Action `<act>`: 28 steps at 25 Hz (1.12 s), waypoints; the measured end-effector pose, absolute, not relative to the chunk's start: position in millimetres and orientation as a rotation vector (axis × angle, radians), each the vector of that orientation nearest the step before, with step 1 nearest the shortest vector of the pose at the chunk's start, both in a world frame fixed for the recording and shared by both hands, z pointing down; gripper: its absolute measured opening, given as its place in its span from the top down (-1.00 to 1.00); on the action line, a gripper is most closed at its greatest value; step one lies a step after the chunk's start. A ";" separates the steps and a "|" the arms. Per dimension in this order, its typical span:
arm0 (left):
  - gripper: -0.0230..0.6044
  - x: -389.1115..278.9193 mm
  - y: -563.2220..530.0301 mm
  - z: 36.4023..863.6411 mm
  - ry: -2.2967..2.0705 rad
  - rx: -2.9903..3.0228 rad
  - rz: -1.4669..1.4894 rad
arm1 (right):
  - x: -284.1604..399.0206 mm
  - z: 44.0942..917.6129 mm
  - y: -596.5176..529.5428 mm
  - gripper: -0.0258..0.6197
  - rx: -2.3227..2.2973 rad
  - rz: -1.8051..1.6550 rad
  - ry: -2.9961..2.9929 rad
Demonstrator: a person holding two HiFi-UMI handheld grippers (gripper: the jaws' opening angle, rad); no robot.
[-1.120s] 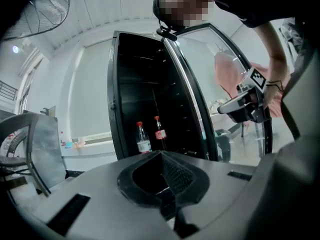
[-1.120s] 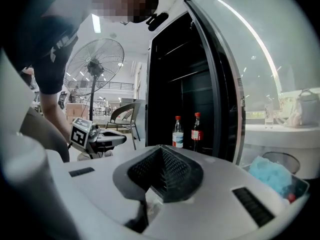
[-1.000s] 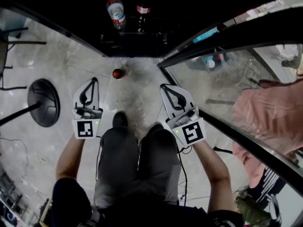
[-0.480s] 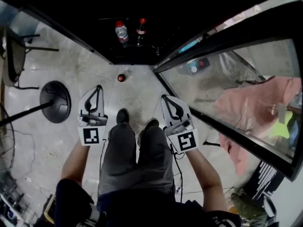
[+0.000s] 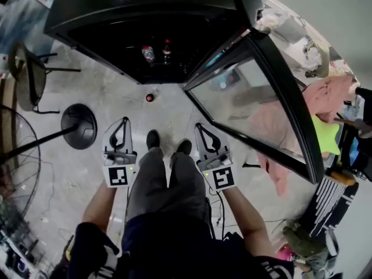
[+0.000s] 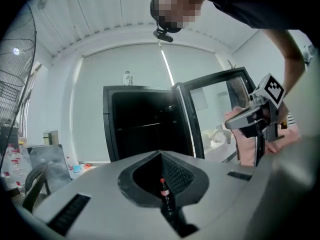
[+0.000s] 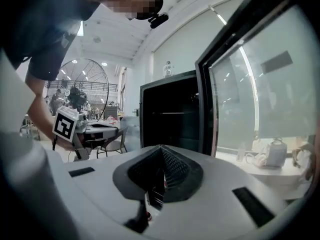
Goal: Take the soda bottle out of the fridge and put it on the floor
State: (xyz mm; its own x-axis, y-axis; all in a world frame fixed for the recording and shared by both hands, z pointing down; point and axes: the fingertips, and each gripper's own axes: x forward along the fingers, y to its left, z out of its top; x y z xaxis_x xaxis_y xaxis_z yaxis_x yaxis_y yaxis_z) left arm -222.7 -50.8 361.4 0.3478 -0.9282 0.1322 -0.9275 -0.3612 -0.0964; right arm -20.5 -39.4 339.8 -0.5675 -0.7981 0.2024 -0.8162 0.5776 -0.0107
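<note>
Hanging shut, empty: left tongs (image 5: pixel 122 121), right tongs (image 5: pixel 199 127); soda bottle (image 5: pixel 149 97) standing on floor (image 5: pixel 116 106) near fridge (image 5: pixel 145 4) edge, door (image 5: pixel 250 97) open right.

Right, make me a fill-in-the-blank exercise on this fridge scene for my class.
1. The glass door of the black fridge stands ___.
2. The dark red-capped soda bottle stands on the grey concrete ___.
3. Inside the fridge stand ___ bottles.
4. The left gripper and right gripper are both ___, holding nothing.
Missing words: open; floor; two; shut.
</note>
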 end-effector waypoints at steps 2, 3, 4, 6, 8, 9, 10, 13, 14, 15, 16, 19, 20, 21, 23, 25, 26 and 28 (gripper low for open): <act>0.86 -221.2 -46.5 330.7 1.777 -2.578 -0.247 | -18.9 311.4 -33.8 0.86 1.367 0.152 -2.635; 0.85 -220.6 -45.4 314.4 1.776 -2.573 -0.235 | -17.8 297.6 -31.7 0.86 1.369 0.151 -2.635; 0.86 -220.0 -44.8 298.6 1.774 -2.567 -0.224 | -16.5 284.5 -29.9 0.86 1.373 0.150 -2.632; 0.86 -218.5 -43.8 268.5 1.767 -2.555 -0.206 | -13.2 259.8 -26.8 0.86 1.389 0.166 -2.621; 0.86 -217.6 -42.2 242.9 1.771 -2.544 -0.201 | -10.6 234.6 -24.9 0.86 1.413 0.171 -2.616; 0.86 -217.8 -41.0 231.4 1.774 -2.537 -0.201 | -9.3 222.3 -23.9 0.86 1.426 0.166 -2.614; 0.86 -218.0 -40.4 220.3 1.774 -2.528 -0.199 | -7.4 211.0 -23.4 0.86 1.441 0.160 -2.609; 0.86 -217.7 -38.3 189.1 1.796 -2.511 -0.174 | -0.2 182.3 -22.8 0.86 1.481 0.156 -2.589; 0.86 -216.6 -36.1 180.1 1.801 -2.510 -0.170 | 2.2 173.5 -22.0 0.86 1.490 0.159 -2.589; 0.86 -214.8 -33.9 171.8 1.802 -2.510 -0.168 | 4.7 164.7 -21.1 0.86 1.498 0.157 -2.589; 0.86 -213.3 -31.8 164.2 1.805 -2.513 -0.166 | 7.1 156.1 -20.0 0.86 1.507 0.150 -2.587; 0.86 -213.0 -26.2 145.0 1.819 -2.518 -0.159 | 12.9 136.5 -14.9 0.86 1.537 0.133 -2.565; 0.85 -213.3 -24.0 139.8 1.817 -2.514 -0.159 | 15.1 131.6 -12.9 0.86 1.549 0.131 -2.555; 0.86 -213.3 -22.3 135.2 1.814 -2.509 -0.161 | 17.7 126.9 -10.9 0.86 1.561 0.126 -2.546; 0.86 -213.5 -19.8 128.0 1.811 -2.509 -0.159 | 22.8 118.6 -7.0 0.86 1.587 0.119 -2.526; 0.85 -215.2 -18.2 120.3 1.802 -2.512 -0.148 | 25.4 110.8 -4.0 0.86 1.610 0.113 -2.518; 0.85 -216.8 -17.5 116.0 1.798 -2.508 -0.143 | 25.6 106.5 -3.0 0.86 1.621 0.107 -2.518; 0.85 -219.7 -15.4 107.7 1.792 -2.496 -0.135 | 26.9 96.5 -0.7 0.86 1.649 0.105 -2.520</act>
